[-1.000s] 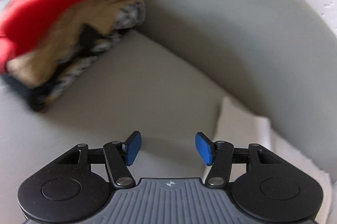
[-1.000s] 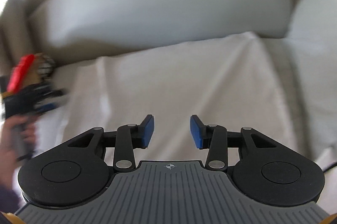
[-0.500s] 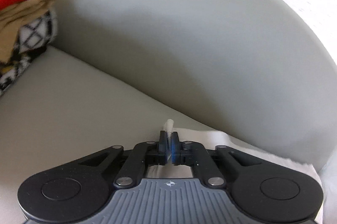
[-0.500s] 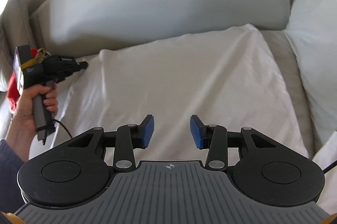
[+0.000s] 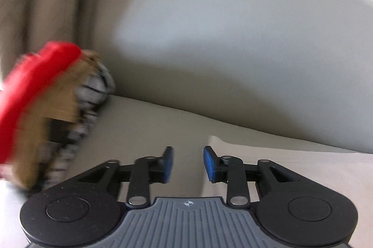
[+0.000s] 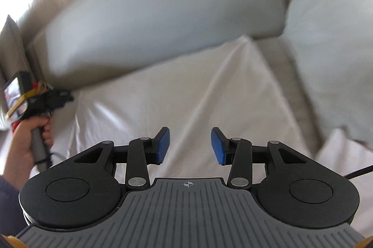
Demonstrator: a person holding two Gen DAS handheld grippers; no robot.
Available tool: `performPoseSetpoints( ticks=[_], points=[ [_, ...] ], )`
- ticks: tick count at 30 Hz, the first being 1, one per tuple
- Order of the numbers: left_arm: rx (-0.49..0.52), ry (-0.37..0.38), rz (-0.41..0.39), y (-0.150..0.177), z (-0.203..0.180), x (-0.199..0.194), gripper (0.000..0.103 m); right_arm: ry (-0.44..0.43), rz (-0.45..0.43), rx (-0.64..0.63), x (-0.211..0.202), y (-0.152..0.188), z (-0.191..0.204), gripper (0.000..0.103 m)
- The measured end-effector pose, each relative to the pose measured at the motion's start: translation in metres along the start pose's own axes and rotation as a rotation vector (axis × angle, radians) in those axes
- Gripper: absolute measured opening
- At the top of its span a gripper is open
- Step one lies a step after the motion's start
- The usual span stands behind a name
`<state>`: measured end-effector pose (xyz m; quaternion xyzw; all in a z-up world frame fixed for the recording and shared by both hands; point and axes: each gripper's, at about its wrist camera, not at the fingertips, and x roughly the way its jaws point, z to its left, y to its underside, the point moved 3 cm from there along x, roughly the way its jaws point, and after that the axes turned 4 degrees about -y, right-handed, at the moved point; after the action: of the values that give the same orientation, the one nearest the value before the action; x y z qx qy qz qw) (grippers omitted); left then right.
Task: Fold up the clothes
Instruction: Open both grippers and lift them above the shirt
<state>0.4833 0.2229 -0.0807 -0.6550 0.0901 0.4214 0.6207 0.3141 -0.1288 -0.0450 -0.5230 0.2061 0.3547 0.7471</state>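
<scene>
- Cloth: a white garment (image 6: pixel 177 94) lies spread flat on the sofa seat (image 5: pixel 149 127), against the back cushion (image 6: pixel 149 22).
- Left hand-held gripper (image 5: pixel 188 164): jaws opening, nothing between them, just beside the garment's near-left corner.
- Right hand-held gripper (image 6: pixel 190 146): jaws opening, empty, over the middle.
- Folded pile (image 5: pixel 46 108) sits at far left.
- Step, likely: between folds; next calls for pinching an edge.
</scene>
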Motion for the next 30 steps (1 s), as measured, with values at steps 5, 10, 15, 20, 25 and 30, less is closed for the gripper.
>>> performPoseSetpoints(
  ticks=[5,10,15,20,25,30],
  points=[
    [0.023,0.069,0.000,-0.003,0.024,-0.118,0.052,-0.020,-0.088,0.037,-0.088,0.001,-0.016,0.051],
    [0.049,0.226,-0.032,0.037,0.046,-0.248,0.067,-0.014,-0.210,0.004,-0.190,0.012,-0.032,0.064],
    [0.104,0.275,-0.045,0.091,0.054,-0.344,0.074,-0.030,-0.246,-0.023,-0.246,0.041,-0.054,0.077],
    [0.104,0.248,0.041,0.176,0.048,-0.327,0.066,-0.054,-0.021,0.076,-0.184,0.100,-0.082,0.043],
    [0.073,0.166,0.085,0.245,0.025,-0.286,0.024,0.013,0.072,-0.111,-0.089,0.125,-0.068,0.022],
    [0.155,0.092,0.109,0.287,0.010,-0.281,0.029,0.071,0.086,-0.182,-0.062,0.150,-0.071,0.018]
  ],
)
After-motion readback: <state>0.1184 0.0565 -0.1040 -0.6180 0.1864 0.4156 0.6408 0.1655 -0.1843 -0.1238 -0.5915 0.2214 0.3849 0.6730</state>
